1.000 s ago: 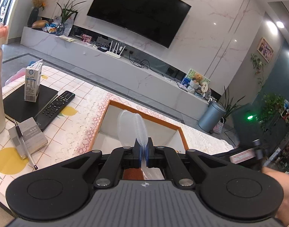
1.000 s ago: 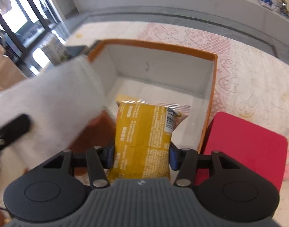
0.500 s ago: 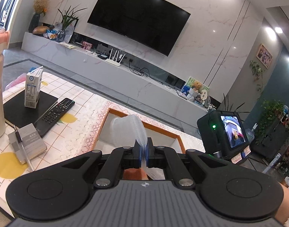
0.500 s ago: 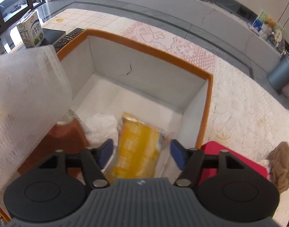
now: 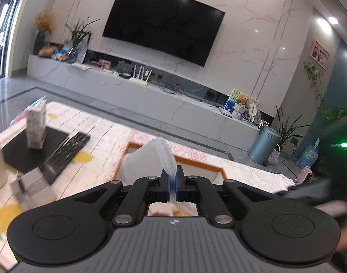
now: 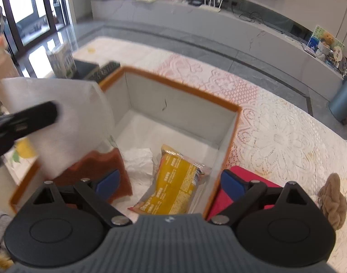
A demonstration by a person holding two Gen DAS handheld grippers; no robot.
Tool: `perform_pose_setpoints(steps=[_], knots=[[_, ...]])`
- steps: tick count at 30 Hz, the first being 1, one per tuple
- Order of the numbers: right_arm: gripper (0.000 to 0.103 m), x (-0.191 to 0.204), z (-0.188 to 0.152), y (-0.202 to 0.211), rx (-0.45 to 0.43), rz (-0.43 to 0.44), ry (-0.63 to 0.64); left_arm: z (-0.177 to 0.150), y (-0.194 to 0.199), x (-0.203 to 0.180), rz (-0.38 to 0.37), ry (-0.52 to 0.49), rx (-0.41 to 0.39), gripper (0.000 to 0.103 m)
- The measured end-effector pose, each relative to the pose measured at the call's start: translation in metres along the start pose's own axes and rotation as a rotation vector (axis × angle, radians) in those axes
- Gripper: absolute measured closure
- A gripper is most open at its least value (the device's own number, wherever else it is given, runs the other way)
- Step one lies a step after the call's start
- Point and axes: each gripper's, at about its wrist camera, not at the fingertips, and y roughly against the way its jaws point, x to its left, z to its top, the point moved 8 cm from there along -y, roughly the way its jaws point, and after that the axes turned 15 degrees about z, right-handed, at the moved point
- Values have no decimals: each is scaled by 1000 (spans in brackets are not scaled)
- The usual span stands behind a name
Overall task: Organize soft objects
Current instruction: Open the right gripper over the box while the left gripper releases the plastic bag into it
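Moved: yellow snack packet [image 6: 173,182] released into box [image 6: 180,86]; right gripper [image 6: 171,182] jaws just opened, empty.
Left gripper [image 5: 172,184]: pinching white foam sheet [image 5: 150,157].
Hidden: box's 7 o'clock corner behind sheet.

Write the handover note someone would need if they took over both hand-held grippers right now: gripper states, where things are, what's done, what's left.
Left gripper: shut on the white foam sheet, held above the orange-rimmed box.
Right gripper: open, jaws just widened, nothing between them.
Done: yellow snack packet lies in the box, beside white crumpled paper and a brown pad.
Left: stow the foam sheet; the red pad and tan knitted item remain outside on the lace cloth.
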Motion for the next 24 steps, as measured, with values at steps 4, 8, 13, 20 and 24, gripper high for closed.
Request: perform_pose_setpoints(steps=[4, 8, 13, 20, 24], knots=[[9, -2, 1, 31, -54, 31, -41, 11, -19, -16, 12, -53, -11, 99], [9, 0, 2, 51, -96, 29, -26, 8, -46, -25, -68, -59, 85, 99], [9, 6, 2, 53, -122, 87, -47, -3, -79, -25, -94, -104, 147, 99], [9, 7, 7, 36, -110, 33, -38, -22, -100, -18, -149, -47, 296, 98], [9, 7, 8, 33, -121, 47, -58, -22, -98, -9, -24, -129, 235, 91]])
